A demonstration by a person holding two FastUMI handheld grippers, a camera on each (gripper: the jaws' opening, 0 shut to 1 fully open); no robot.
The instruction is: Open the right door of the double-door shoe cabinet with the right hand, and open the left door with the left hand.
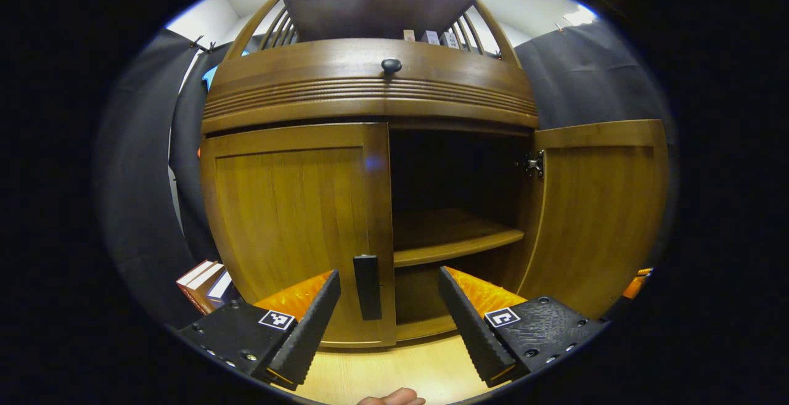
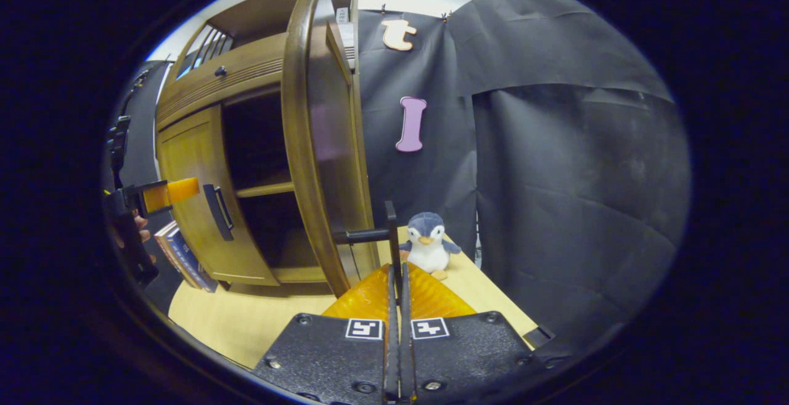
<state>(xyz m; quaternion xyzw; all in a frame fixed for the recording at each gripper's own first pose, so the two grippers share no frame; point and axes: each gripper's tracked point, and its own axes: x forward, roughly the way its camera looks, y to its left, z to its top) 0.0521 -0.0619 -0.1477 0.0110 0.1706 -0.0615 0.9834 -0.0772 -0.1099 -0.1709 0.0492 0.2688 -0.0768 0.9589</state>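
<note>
- Facing the shoe cabinet (image 1: 370, 103) in the left gripper view: the left gripper (image 1: 389, 315) is released, fingers spread wide, nothing between them.
- Left door (image 1: 296, 232) sits shut, straight ahead. Its dark handle (image 1: 367, 286) stands upright in the gap between the fingers, a little beyond the tips, not touched.
- Right door (image 1: 595, 214) is already swung out, off to the gripper's right; the inner shelf (image 1: 453, 235) is exposed.
- Judgement: a stiff, hinged wooden panel, moderately heavy, not fragile. The bar handle is the only sensible hold; it looks smooth, so a firm pinch across it and a pull along the hinge arc.
- Books (image 1: 203, 285) lie low to the gripper's left, near the door's foot; they may sit in the swing path.
- In the right gripper view: the right gripper (image 2: 395, 325) is clenched, fingers nearly together on the thin handle (image 2: 391, 238) of the opened right door (image 2: 320, 146), seen edge-on just ahead.
- Left gripper (image 2: 163, 194) shows far off to the left, near the shut door's handle.
- Surface: pale wooden tabletop (image 2: 246, 319), smooth. A plush penguin (image 2: 427, 241) sits just beyond the fingers, ahead and slightly right.
- Room: black cloth wall (image 2: 555, 177) behind, white ceiling above.
</note>
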